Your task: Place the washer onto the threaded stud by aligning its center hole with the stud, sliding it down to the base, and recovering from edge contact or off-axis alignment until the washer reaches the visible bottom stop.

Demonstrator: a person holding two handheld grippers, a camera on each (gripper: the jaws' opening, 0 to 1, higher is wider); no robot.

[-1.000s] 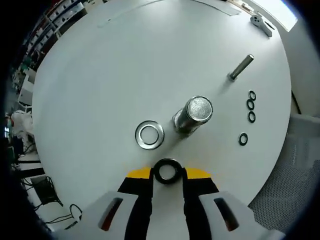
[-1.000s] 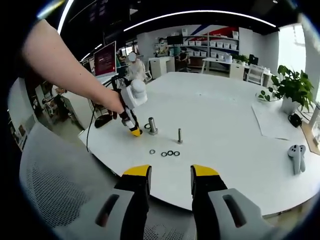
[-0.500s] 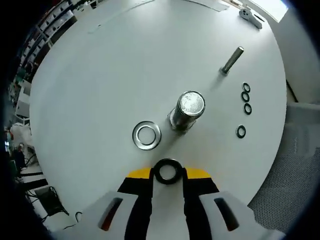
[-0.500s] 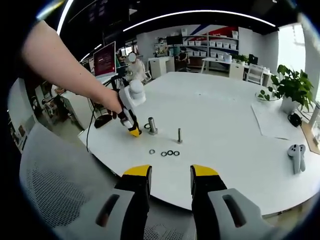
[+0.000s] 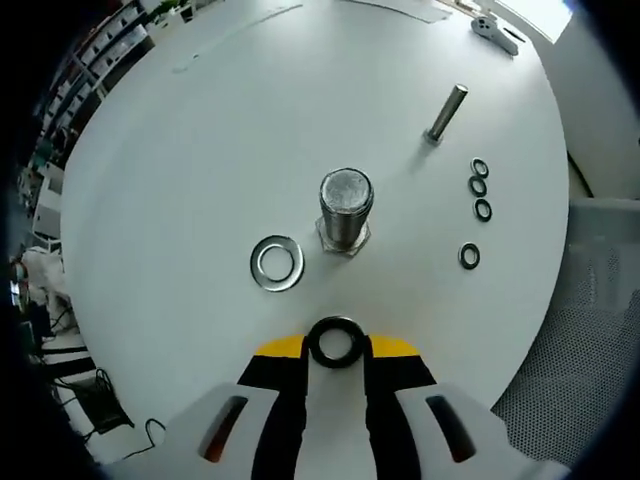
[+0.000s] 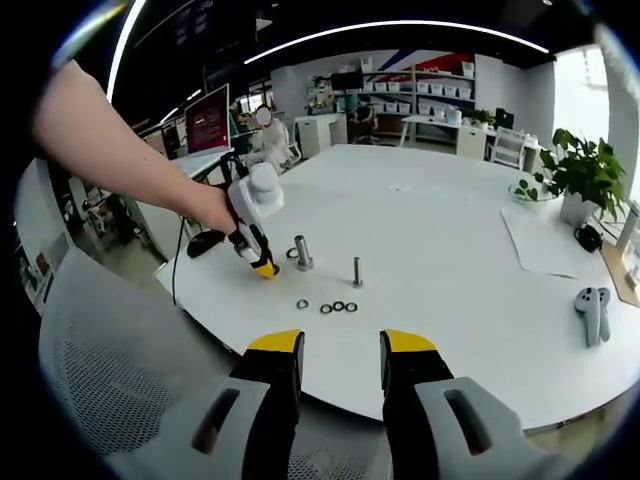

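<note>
Left gripper [image 5: 337, 345] has drawn back from the thick stud [image 5: 345, 208], its jaws clamped on a black washer [image 5: 336, 342]. Carry step: stud at twelve o'clock, steel washer [image 5: 277, 263] at eleven; next, centre the hole over the stud. Right gripper [image 6: 340, 350]: agape, empty, off the table [image 6: 450, 250].

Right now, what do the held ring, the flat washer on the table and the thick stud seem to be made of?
Held ring: black and dull, probably rubber. Flat washer: bright silvery shine, likely steel. Thick stud: grey reflective metal, its top face looks grainy.
</note>
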